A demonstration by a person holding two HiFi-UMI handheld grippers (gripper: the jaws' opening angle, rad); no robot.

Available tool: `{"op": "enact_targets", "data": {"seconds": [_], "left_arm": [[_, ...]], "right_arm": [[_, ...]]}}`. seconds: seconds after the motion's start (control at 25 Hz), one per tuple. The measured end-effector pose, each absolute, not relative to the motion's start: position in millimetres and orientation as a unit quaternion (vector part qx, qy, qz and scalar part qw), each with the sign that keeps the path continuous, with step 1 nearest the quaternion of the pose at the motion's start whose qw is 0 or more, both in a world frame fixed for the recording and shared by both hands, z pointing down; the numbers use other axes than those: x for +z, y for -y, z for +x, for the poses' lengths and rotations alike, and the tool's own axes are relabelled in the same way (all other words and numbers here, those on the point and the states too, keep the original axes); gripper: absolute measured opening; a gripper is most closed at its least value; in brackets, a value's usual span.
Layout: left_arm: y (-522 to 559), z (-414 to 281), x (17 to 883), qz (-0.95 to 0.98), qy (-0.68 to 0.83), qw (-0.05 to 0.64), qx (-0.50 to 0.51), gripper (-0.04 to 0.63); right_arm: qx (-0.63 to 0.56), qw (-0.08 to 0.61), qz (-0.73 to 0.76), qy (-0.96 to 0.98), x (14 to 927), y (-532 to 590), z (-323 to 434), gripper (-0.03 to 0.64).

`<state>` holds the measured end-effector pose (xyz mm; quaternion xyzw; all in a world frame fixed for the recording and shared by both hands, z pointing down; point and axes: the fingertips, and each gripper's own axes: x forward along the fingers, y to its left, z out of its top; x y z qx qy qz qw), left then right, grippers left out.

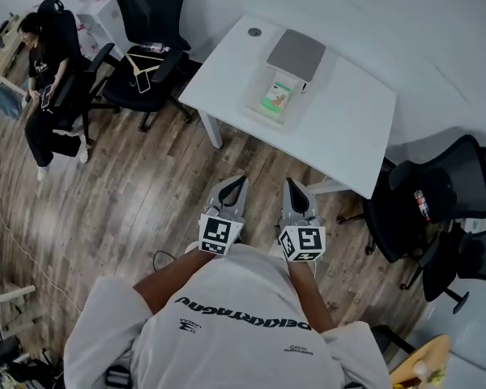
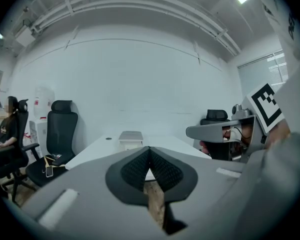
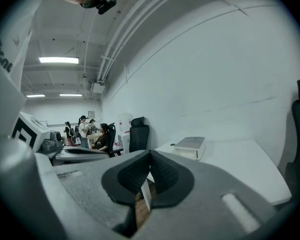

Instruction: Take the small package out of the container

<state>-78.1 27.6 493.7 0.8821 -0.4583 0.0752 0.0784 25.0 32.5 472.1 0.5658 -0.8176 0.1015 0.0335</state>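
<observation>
While both tools sit low in the centre of the head view, just ahead of the person's white shirt, neither one carries anything. The left tool (image 1: 238, 183) has its jaws pressed together, and the left gripper view shows the dark ribbed pads (image 2: 135, 170) meeting at the tip with only floor visible below them. The right tool (image 1: 295, 186) is closed the same way; in its own view the pads (image 3: 165, 174) touch at the tip and nothing sits between them. The two tools lie side by side, near each other but apart, over the wooden floor (image 1: 130, 185) and short of the counter (image 1: 348, 128).

That white counter fills the upper centre and right of the head view. On it stands a clear container (image 1: 255, 108), well apart from both tools. The small package (image 1: 276, 96), green and white, lies inside the container. A grey lid (image 1: 296, 53) rests at the container's upper-right end. A small dark round spot (image 1: 254, 32) marks the counter's upper-left corner.

A black office chair (image 1: 150, 6) stands at upper left, and a seated person (image 1: 44, 79) is at the far left edge. More black chairs (image 1: 437, 193) crowd the right edge.
</observation>
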Motion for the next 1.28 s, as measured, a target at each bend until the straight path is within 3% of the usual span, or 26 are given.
{"op": "enact_targets", "data": {"seconds": [1.28], "left_arm": [[60.2, -68.0, 511.0, 0.882, 0.452, 0.099, 0.089, -0.003]], "right_arm": [[0.121, 0.042, 0.595, 0.794, 489.5, 43.4, 40.4, -0.002]]}}
